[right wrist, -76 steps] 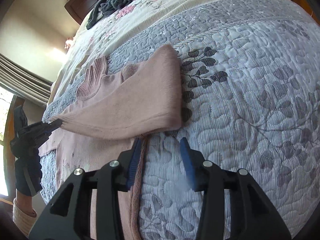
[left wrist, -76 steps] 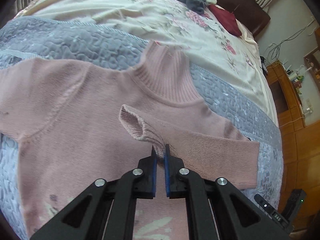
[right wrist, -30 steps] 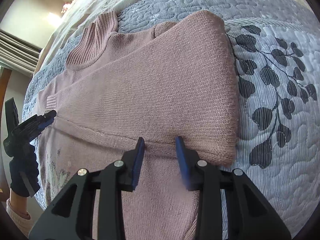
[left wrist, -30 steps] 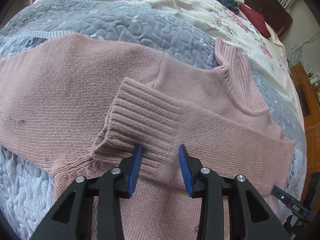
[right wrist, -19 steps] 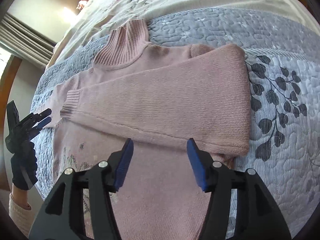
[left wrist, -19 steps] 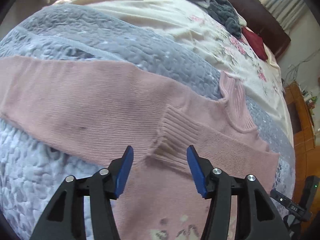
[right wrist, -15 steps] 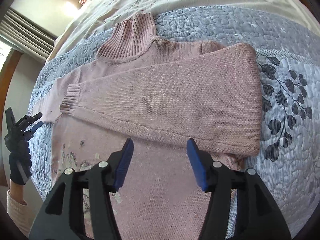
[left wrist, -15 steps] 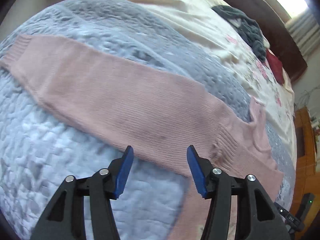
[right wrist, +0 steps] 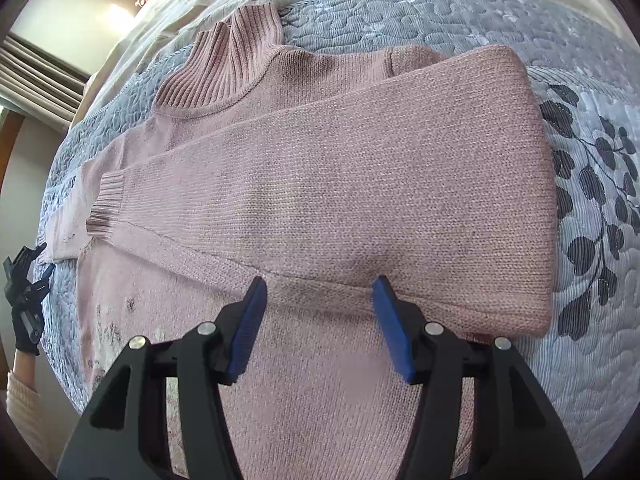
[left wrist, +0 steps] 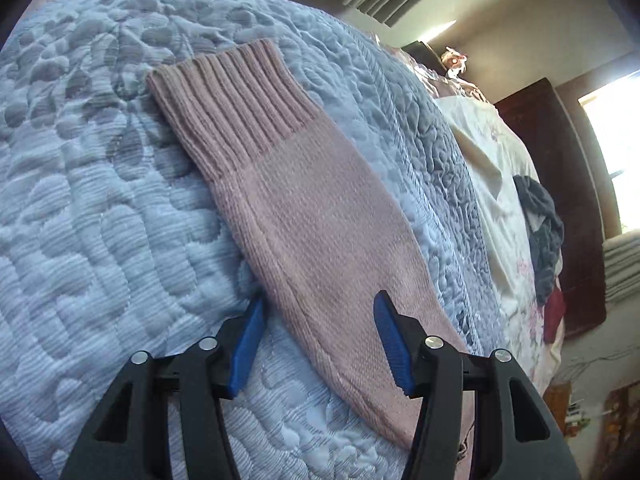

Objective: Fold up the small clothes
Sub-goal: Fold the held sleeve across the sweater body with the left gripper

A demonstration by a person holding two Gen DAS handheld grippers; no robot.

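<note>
Both grippers gape wide, empty. The left gripper (left wrist: 316, 336) straddles the unfolded sleeve (left wrist: 304, 216); the right gripper (right wrist: 318, 326) hovers over the sweater (right wrist: 320, 208). Closing there risks pinching the quilt (left wrist: 100, 220) under its left finger too.

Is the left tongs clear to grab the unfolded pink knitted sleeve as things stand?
Probably yes. The left tongs are open right over the pink knitted sleeve, which lies flat on the grey quilted bedspread with nothing on it.
</note>
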